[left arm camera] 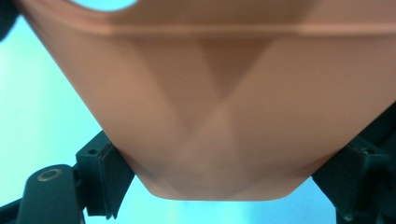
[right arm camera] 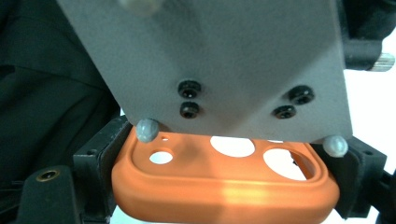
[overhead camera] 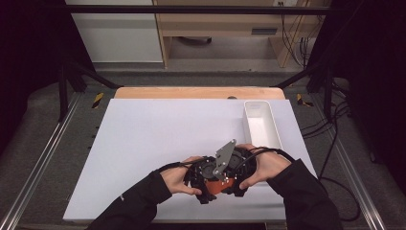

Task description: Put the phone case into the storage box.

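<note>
Gripping an orange phone case (right arm camera: 224, 186) near the table's (overhead camera: 143, 143) front edge, both grippers meet right of centre. The left gripper's (left arm camera: 219, 186) jaws flank its rounded end, pads at its sides; the right gripper (right arm camera: 224, 191) is clamped across its end with the camera holes. A white rectangular bin (overhead camera: 261, 124) sits along the right edge; the matte white surface to the left lies open. The case looks smooth, rubbery, round-cornered.

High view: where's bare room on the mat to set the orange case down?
The white mat is bare across its whole left and middle, from the far wooden edge down to the hands. The white bin takes the far right; its inside looks empty too. It is crowded at near centre, where both grippers meet around the orange case.
</note>
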A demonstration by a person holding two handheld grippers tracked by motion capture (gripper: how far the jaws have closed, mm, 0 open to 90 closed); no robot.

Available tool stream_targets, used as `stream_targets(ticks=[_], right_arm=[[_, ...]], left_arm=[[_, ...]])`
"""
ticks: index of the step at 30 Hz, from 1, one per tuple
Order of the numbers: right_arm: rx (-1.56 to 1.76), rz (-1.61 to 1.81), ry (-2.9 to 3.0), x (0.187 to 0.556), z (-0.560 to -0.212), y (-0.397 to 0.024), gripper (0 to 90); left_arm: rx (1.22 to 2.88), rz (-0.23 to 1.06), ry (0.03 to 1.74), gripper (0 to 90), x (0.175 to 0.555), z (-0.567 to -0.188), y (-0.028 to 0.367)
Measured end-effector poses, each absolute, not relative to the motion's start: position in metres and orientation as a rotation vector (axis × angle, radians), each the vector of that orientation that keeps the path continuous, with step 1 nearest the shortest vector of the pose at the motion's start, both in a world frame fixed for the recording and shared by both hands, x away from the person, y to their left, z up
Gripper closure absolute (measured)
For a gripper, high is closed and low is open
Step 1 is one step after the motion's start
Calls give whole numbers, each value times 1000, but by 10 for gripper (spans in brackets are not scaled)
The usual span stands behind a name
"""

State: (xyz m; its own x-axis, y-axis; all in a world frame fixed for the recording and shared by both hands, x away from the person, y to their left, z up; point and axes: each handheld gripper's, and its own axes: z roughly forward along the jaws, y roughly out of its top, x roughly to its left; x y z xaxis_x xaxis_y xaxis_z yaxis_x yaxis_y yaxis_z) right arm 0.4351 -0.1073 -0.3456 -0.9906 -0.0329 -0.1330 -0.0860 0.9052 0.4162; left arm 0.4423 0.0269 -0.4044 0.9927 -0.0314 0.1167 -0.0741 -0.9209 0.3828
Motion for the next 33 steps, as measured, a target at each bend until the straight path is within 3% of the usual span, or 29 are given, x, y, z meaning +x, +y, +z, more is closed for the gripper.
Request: stream_targets(ticks=[17, 25, 33], right_arm=[[-119, 684, 2926, 434, -345, -109, 147], [-95, 788, 2859, 432, -339, -120, 62], [-14, 914, 2801, 431, -340, -139, 42]], left_arm=[[2688, 143, -62, 158, 442, -406, 30], [2636, 130, -10, 158, 444, -407, 38], [2591, 107, 25, 158, 445, -410, 47]])
